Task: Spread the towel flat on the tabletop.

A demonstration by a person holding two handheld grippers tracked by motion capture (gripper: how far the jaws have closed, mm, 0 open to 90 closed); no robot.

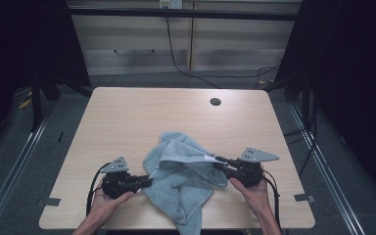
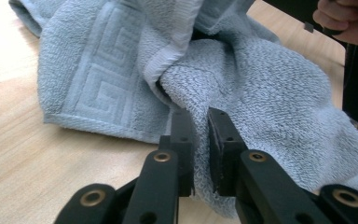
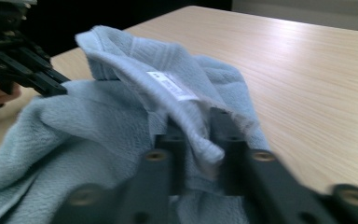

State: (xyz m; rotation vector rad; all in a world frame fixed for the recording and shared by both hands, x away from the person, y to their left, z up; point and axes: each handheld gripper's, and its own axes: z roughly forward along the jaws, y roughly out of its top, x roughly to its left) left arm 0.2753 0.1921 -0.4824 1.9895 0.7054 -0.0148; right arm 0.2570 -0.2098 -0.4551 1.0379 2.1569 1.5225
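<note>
Light blue towel (image 1: 183,178) lies crumpled at the near middle of the table (image 1: 127,117), its long axis running left-right between the two hands. Left gripper (image 2: 200,119) pinches a thick fold at the towel's left edge, jaws narrow on the cloth. Right gripper (image 3: 196,125) is closed on the hem by the white label (image 3: 171,85), at the right edge. Both are equally near; likely next move: pull apart.

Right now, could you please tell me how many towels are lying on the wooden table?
1: a crumpled pale blue terry towel lies near the table's front edge, between the left gripper and right gripper; its folds could hide something.
</note>
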